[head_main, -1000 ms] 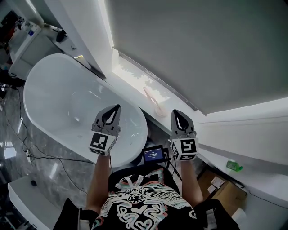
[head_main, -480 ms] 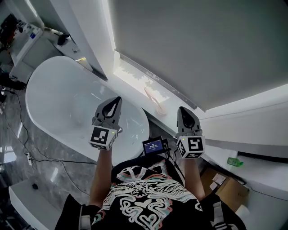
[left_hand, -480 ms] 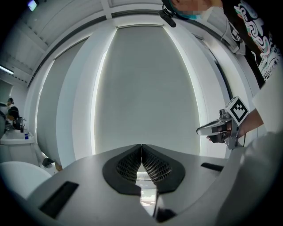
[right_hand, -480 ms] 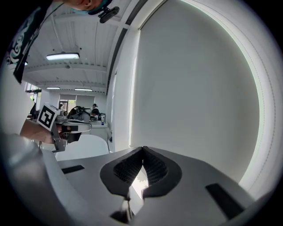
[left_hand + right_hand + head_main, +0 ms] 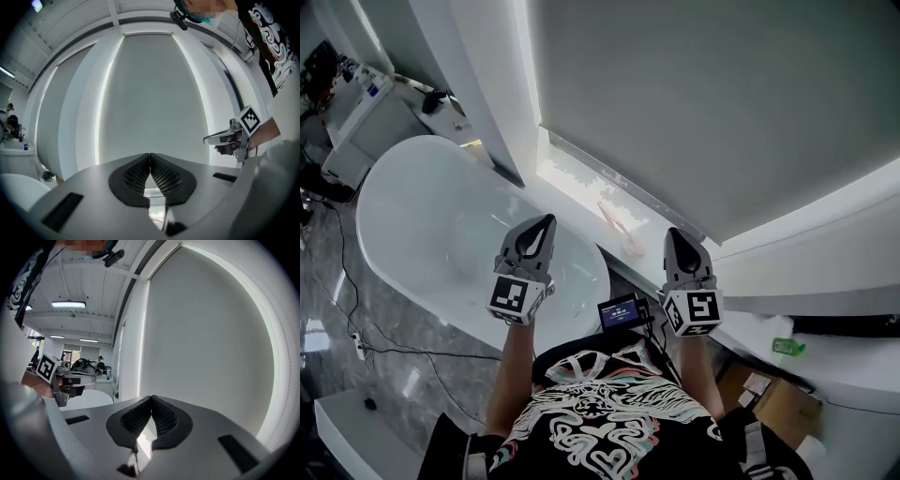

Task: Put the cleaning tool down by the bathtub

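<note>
**Brush on the ledge, both tongs shut and empty**

The cleaning tool (image 5: 617, 228) – a pale pink, long-handled brush – lies flat on the white window ledge (image 5: 572, 174) that runs along behind the bathtub (image 5: 412, 216), under the grey blind (image 5: 694, 103). Its handle points along the ledge towards the far end and its head lies towards the ledge's near end, close to the edge that faces the tub. Neither gripper touches it.

The left gripper (image 5: 547, 222) is held up over the near end of the tub, by its rim. Its own view shows the two ribbed pads pressed together at the tips with nothing between them, only the blind beyond. The right gripper (image 5: 673, 232) is held level with it, just past the brush's head and clear of it. Its jaws are likewise together and hold nothing.

Between the person's forearms, low against the tub's near end, a small lit screen (image 5: 619, 315) glows blue. Off past the right gripper, on the white surface there, sits a small green object (image 5: 787, 345) – too small to make out.
</note>
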Demonstrator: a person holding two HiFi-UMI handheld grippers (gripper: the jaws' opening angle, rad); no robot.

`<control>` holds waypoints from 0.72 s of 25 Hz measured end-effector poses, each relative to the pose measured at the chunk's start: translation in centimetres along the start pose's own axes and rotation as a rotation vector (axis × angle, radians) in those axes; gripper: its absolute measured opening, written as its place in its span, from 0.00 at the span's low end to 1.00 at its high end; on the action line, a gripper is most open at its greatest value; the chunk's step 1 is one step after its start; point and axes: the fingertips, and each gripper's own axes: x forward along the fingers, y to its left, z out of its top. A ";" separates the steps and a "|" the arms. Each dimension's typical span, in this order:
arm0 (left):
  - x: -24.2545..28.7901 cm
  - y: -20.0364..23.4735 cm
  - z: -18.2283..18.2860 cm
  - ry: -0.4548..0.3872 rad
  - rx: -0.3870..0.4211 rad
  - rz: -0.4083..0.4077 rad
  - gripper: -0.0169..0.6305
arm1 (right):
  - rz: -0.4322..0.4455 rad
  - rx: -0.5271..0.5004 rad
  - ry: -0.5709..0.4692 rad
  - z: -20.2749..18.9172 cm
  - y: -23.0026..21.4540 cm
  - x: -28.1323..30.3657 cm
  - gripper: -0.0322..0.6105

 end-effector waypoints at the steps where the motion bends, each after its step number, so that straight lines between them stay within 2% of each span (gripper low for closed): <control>1: 0.0 0.0 0.1 0.000 0.002 -0.002 0.05 | -0.004 0.002 0.002 -0.1 -0.1 -0.1 0.09; 15: -1.4 -0.9 0.6 -0.021 0.004 0.029 0.05 | 0.009 0.016 -0.005 -0.1 -1.1 -1.5 0.09; 18: -1.5 -0.9 0.8 -0.016 0.006 0.067 0.05 | 0.020 0.017 -0.007 -0.2 -1.0 -1.6 0.09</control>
